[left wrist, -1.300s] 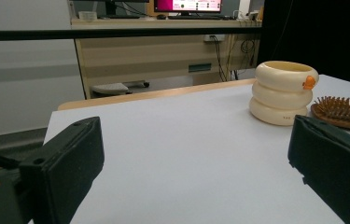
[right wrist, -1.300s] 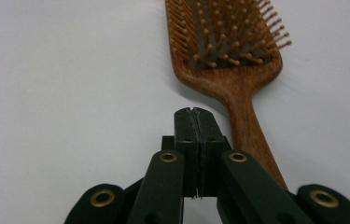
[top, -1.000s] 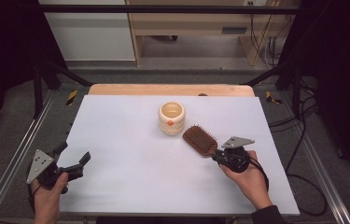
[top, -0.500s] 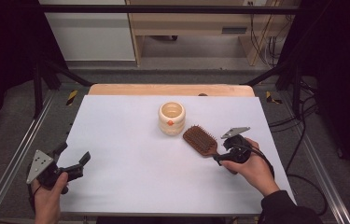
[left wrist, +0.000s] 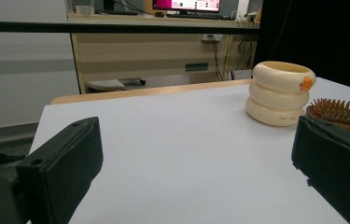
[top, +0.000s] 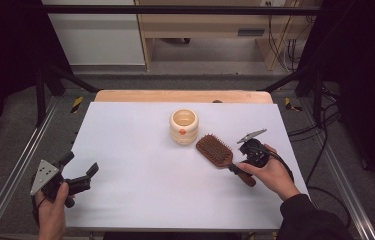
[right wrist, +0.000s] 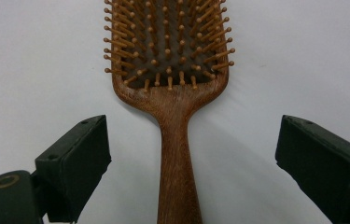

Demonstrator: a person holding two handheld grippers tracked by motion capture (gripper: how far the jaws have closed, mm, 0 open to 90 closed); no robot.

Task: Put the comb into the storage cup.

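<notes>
The wooden hairbrush [top: 221, 154] lies bristles up on the white table [top: 140, 150], right of centre, its handle pointing toward the person's right hand [top: 270, 175]. The right gripper [right wrist: 191, 158] hovers over that handle; its jaws have just been opening and stand wide on either side, not touching the wood. A cream ringed cup [top: 183, 126] stands just beside the brush head. Well apart, at the near left edge, the left gripper [top: 80, 172] hangs open with nothing between its jaws.
</notes>
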